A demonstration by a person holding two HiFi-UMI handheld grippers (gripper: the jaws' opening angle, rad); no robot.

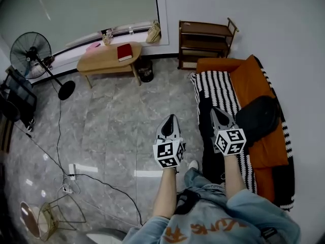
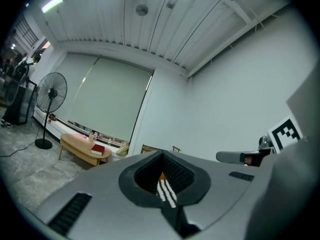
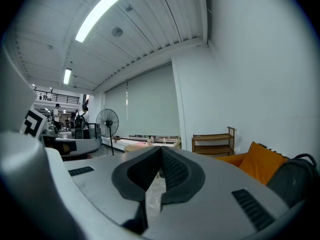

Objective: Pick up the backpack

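Grey tiled floor; orange sofa along the wall. The black backpack lies on the sofa, near the right gripper, on its right. Left gripper and right gripper: jaws together, empty.

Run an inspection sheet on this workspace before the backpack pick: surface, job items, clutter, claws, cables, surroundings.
Surface: sofa with orange cushions, and a black-and-white striped throw over its seat.
Job's things: black backpack lying on the orange cushions, untouched.
Clutter: nothing seen on the sofa besides the backpack.
Grippers: left claw and right claw are both shut and empty, side by side; the right one is over the throw, short of the backpack.
Cables: black cable runs across the tile floor from the fan side to a power strip.
Surroundings: wooden table with a red book, black bin, wooden shelf.
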